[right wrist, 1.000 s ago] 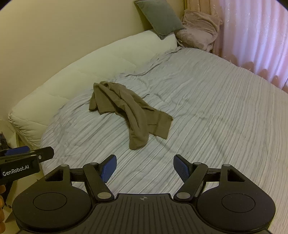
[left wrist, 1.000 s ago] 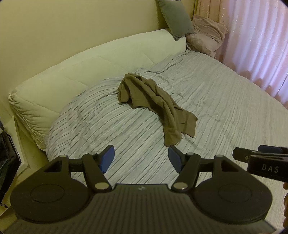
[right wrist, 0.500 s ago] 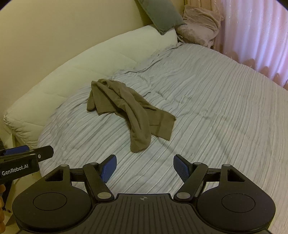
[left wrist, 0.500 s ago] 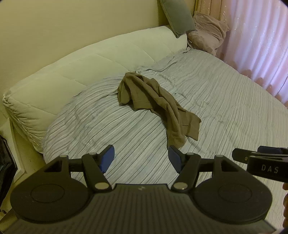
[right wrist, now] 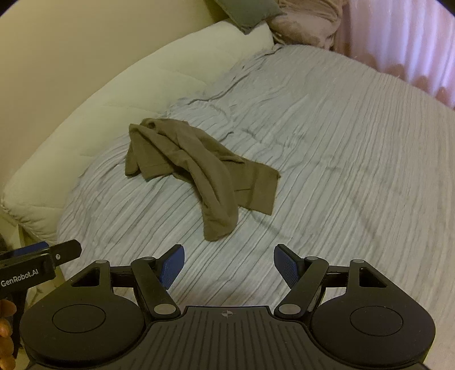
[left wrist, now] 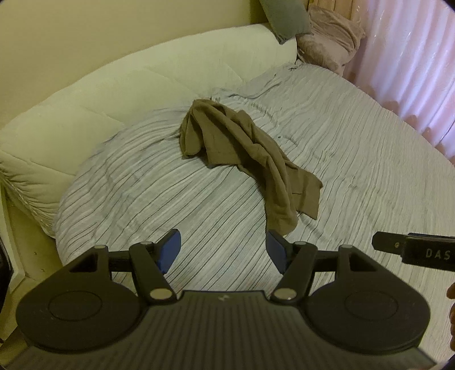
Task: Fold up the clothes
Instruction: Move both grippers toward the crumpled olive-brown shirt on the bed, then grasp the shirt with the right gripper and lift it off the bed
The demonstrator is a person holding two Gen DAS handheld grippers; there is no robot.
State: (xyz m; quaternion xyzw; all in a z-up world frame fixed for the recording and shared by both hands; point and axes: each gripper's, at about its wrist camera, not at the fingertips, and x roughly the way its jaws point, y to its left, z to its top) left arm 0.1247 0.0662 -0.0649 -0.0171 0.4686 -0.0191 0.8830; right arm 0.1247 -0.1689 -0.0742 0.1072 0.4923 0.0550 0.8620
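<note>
**Both tongs open and short of the crumpled garment**

Nearest in each wrist view, the left tongs [left wrist: 224, 252] and the right tongs [right wrist: 229, 266] were spread wide, blue pads well apart, with nothing between them. They hung side by side over the near edge of the bed [left wrist: 369, 176], clear of its grey striped cover.

Beyond them the brown garment [left wrist: 244, 153] lay bunched in a heap near the middle of the bed, one long end trailing toward the tongs and its other end bunched toward the cream headboard [left wrist: 119, 94]. At the far end sat a grey pillow [left wrist: 284, 17] beside pink curtains [left wrist: 412, 57].

The step in hand looked like the approach, with no fold begun. The next move probably called for reaching forward, pinching two separate edges and spreading the cloth flat.
</note>
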